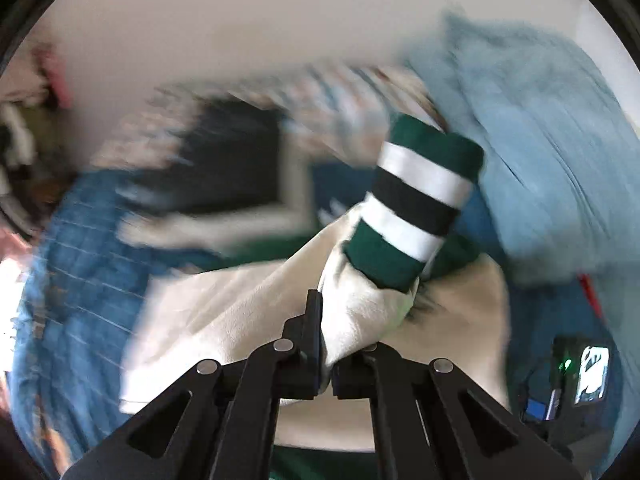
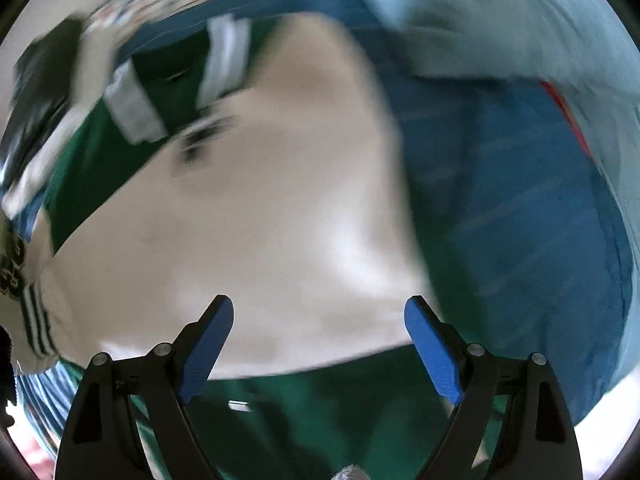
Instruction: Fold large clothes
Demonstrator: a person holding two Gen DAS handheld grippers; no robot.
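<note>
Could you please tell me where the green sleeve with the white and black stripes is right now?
In the left wrist view, the striped sleeve rises just beyond the left gripper, shut on the cream fabric, with the light blue blanket at its right.

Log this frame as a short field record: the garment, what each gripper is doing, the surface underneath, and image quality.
garment: cream and green fleece top with green, white and black striped cuff
left gripper: shut on the cream fabric, cuff bunched just beyond the fingers
right gripper: open, nothing between its blue pads, cream panel below
surface: blue bedcover
nearby: light blue blanket
image quality: heavy motion blur in both views
</note>
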